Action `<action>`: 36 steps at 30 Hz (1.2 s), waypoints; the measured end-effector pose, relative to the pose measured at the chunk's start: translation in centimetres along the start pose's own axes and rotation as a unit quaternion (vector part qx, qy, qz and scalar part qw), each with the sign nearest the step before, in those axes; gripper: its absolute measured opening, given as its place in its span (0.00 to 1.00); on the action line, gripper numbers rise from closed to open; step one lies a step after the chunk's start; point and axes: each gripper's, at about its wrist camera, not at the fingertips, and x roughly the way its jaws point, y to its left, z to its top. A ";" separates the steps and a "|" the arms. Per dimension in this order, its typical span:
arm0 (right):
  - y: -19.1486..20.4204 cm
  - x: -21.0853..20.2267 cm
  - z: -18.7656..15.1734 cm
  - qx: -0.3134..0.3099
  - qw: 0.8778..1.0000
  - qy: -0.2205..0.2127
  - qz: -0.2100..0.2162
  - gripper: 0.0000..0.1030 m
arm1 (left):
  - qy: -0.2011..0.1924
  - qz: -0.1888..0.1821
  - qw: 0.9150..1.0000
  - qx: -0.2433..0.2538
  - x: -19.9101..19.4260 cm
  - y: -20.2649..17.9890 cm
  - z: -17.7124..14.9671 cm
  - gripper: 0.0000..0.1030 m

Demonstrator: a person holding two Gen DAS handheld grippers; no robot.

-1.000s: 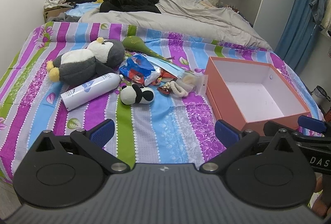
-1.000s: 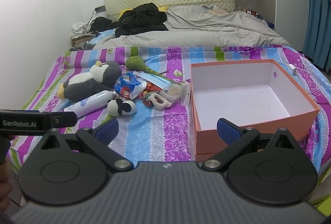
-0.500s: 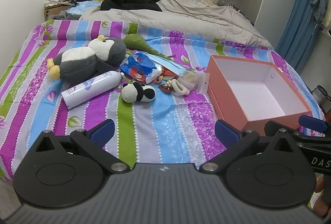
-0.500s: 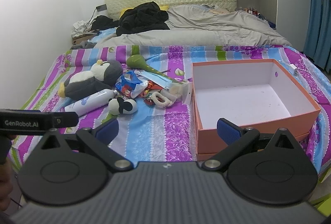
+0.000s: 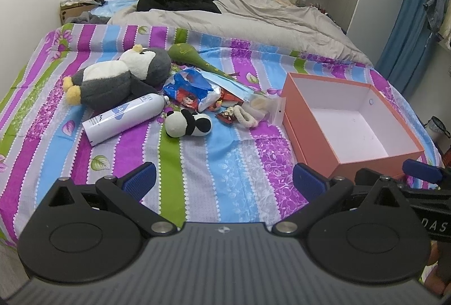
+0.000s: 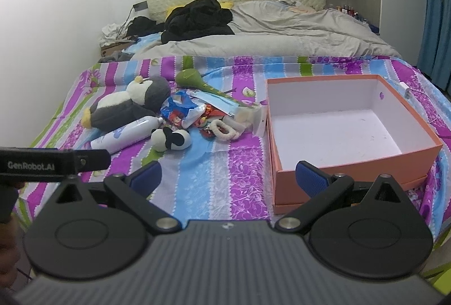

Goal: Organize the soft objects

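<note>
Both grippers, left (image 5: 224,182) and right (image 6: 228,178), hover level over the bedspread's (image 5: 197,164) near edge, jaws wide apart, empty, facing the toys and box (image 6: 352,164).

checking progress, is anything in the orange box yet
No, the orange box shows only its bare white floor.

Even, cool indoor light, soft shadows, sharp centres, strong fisheye bending and darkened corners.

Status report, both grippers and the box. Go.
Left gripper open, empty; right gripper open, empty. Box empty. Penguin, panda on the bed, untouched. Nothing in the way.
</note>
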 end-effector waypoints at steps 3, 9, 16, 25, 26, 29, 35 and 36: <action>0.0 0.1 0.2 0.001 1.000 0.000 0.000 1.00 | -0.002 0.002 1.000 -0.002 -0.1 0.2 0.1 1.00; 0.0 0.1 0.4 0.001 1.000 0.004 0.001 1.00 | -0.002 0.002 1.000 -0.005 -0.1 0.5 0.1 1.00; 0.0 0.3 0.4 0.005 1.000 0.013 0.002 1.00 | -0.001 0.002 1.000 -0.005 -0.1 0.5 0.1 1.00; 0.0 0.7 0.5 0.007 1.000 0.017 0.000 1.00 | 0.004 -0.002 1.000 -0.010 0.2 0.7 -0.1 1.00; 0.0 0.8 0.4 0.006 1.000 0.017 -0.001 1.00 | 0.005 -0.003 1.000 -0.011 0.4 0.8 -0.1 1.00; -0.7 0.9 0.4 0.007 1.000 0.019 -0.002 1.00 | 0.007 -0.003 1.000 -0.011 0.7 1.2 -0.1 1.00; -1.4 1.9 0.1 0.017 1.000 0.026 -0.006 1.00 | 0.015 0.004 0.999 -0.032 1.9 2.8 0.5 1.00; -1.3 2.4 0.1 0.019 0.999 0.031 -0.006 1.00 | 0.019 0.000 0.999 -0.035 2.2 3.0 0.6 1.00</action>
